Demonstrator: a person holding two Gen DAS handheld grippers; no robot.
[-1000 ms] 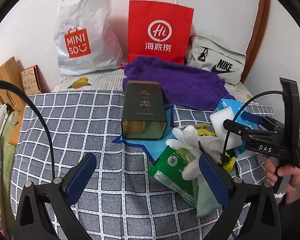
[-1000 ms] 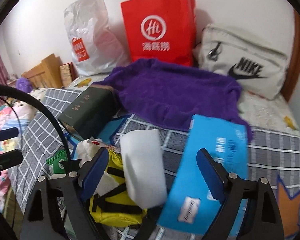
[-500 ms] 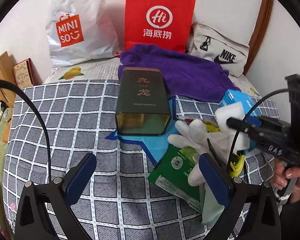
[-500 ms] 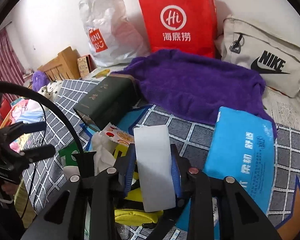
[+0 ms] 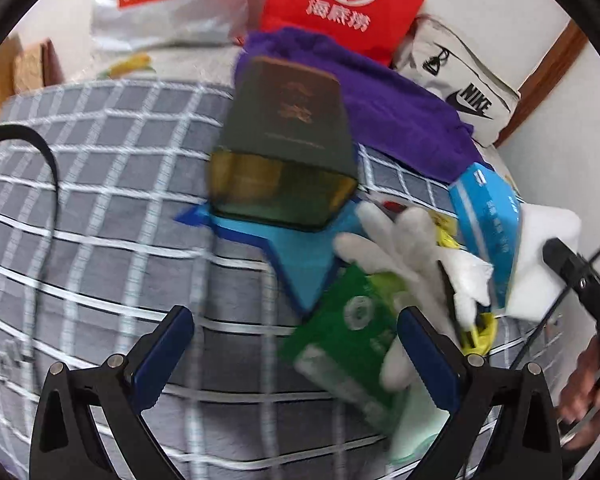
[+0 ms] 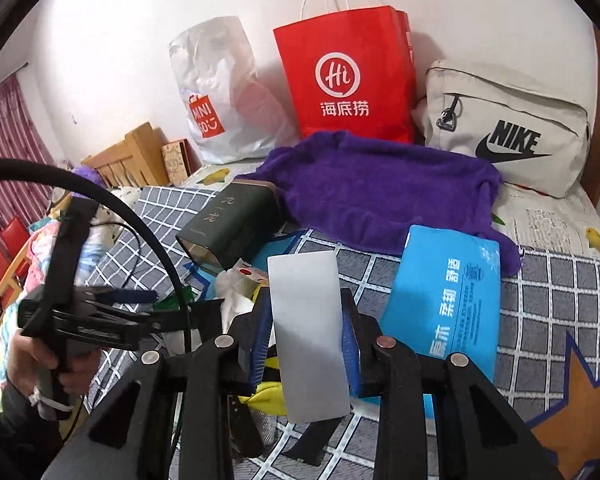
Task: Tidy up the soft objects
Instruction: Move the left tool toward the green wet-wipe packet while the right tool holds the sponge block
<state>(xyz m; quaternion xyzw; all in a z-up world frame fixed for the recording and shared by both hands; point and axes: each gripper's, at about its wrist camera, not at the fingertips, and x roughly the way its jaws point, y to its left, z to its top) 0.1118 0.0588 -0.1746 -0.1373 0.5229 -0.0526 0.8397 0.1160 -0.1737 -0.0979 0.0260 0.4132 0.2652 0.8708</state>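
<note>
My right gripper (image 6: 306, 340) is shut on a white foam sponge block (image 6: 308, 332) and holds it lifted above the bed; the block also shows in the left wrist view (image 5: 544, 256). My left gripper (image 5: 296, 356) is open and empty, low over the checked bedspread (image 5: 100, 208), just in front of a green packet (image 5: 348, 328) and a white glove (image 5: 400, 248). A blue tissue pack (image 6: 448, 300), a purple towel (image 6: 380, 188) and a yellow item (image 6: 268, 392) lie close by.
A dark green tin box (image 5: 288, 148) lies on its side on a blue star patch. A red paper bag (image 6: 348, 76), a Miniso plastic bag (image 6: 220, 96) and a Nike bag (image 6: 508, 128) stand against the wall. A wooden headboard (image 6: 128, 156) is at the left.
My right gripper closed on the white foam block and lifted it. My left gripper moved forward towards the tin box and the pile; its view is now blurred.
</note>
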